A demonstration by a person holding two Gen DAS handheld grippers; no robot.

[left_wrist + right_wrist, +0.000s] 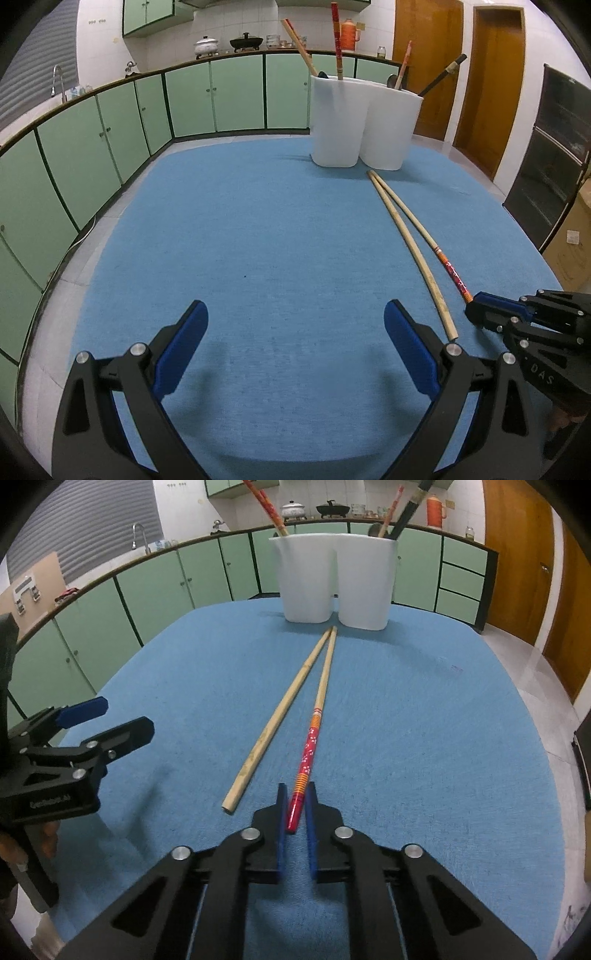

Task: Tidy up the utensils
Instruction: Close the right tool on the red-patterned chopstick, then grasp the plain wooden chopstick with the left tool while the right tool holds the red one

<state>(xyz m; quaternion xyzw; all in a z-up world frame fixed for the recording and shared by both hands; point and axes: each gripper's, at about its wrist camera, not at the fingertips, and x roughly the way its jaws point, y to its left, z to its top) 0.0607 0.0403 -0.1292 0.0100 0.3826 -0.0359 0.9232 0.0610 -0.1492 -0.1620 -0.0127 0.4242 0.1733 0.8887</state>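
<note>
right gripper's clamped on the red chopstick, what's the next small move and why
Probably lift it straight up a little. The right gripper is shut on the red patterned chopstick at its near end, while the rest lies flat on the blue cloth, its far tip beside the plain chopstick. Raising it first should clear both before carrying it to the white holder. The left gripper is open, holding nothing.

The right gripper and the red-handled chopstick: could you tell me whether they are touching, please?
Touching. The right wrist view shows the right gripper with its blue fingers closed against both sides of the red-handled chopstick, no gap visible.
</note>
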